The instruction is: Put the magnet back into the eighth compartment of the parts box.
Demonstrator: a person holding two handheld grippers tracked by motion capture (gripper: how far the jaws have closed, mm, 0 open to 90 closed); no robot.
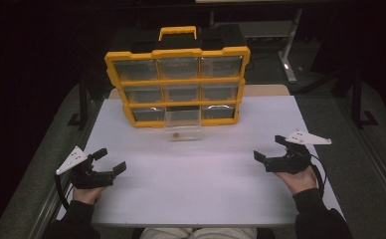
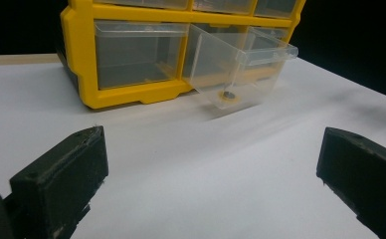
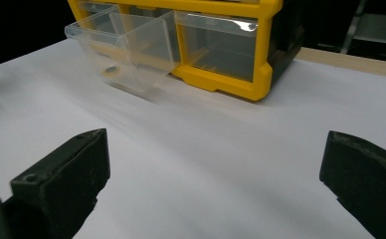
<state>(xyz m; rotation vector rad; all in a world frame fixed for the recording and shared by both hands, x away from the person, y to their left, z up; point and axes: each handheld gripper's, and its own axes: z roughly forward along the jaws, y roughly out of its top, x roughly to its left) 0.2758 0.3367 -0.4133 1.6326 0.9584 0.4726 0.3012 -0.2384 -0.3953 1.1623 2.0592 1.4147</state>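
Drawer: clear drawer [image 1: 182,130], center frame, pulled out of yellow organizer [image 1: 116,69], small ring [image 2: 227,95] inside.
Grippers: left gripper [image 1: 107,163] and right gripper [image 1: 272,149] rest with jaws apart, empty.
Advice: push squarely, drawer front centered.

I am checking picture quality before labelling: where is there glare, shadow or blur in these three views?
High view: dark surroundings, the white table evenly lit, the organizer sharp enough. Left gripper view: the pulled-out drawer casts a soft shadow on the table; the near jaws are slightly soft. Right gripper view: a bright glare streak on the closed drawer front; the open drawer looks a little blurred.
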